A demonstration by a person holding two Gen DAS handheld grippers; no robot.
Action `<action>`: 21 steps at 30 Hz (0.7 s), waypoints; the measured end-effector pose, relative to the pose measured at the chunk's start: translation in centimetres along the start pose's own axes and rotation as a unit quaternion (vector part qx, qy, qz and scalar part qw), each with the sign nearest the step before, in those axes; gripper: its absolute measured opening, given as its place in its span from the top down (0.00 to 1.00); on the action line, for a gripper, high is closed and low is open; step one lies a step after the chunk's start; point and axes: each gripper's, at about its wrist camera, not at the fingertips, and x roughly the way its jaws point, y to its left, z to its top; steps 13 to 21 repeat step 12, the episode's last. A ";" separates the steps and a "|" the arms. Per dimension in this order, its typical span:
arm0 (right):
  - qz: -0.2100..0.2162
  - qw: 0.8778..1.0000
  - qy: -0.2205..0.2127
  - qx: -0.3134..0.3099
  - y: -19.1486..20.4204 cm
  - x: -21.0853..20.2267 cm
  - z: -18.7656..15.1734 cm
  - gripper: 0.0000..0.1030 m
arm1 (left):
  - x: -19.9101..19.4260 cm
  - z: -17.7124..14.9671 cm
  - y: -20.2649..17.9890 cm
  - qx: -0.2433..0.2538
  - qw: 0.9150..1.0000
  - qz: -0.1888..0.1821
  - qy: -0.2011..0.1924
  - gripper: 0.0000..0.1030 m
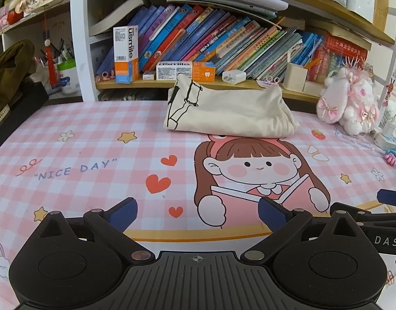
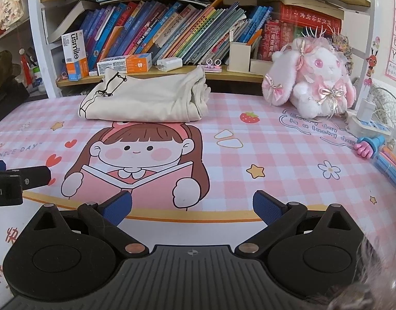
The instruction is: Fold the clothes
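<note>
Left wrist view: the left gripper (image 1: 198, 213) sits low in the frame over the pink checked mat (image 1: 76, 139), its 2 blue-padded fingers (image 1: 124, 210) spread wide with nothing between them. The folded cream garment (image 1: 231, 111) lies at upper centre, against the bookshelf (image 1: 198, 82). In the right wrist view, the right gripper (image 2: 192, 206) is likewise wide apart and empty; the garment (image 2: 146, 98) lies upper left of centre, with a plush rabbit (image 2: 311, 82) at upper right.
</note>
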 end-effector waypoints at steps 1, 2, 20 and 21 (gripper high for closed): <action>0.000 1.000 0.000 0.000 0.0 0.1 0.0 0.02 | 0.1 0.0 0.0 -0.001 1.000 0.000 0.001 0.01; -0.001 1.000 0.001 -0.001 0.0 0.2 0.0 0.02 | 0.1 0.0 0.0 -0.001 1.000 0.000 0.002 0.00; -0.004 1.000 0.006 -0.003 0.1 0.7 0.0 0.02 | 0.5 -0.1 -0.1 0.005 1.000 -0.009 0.005 0.00; -0.004 1.000 0.006 -0.003 0.1 0.7 0.0 0.02 | 0.5 -0.1 -0.1 0.005 1.000 -0.009 0.005 0.00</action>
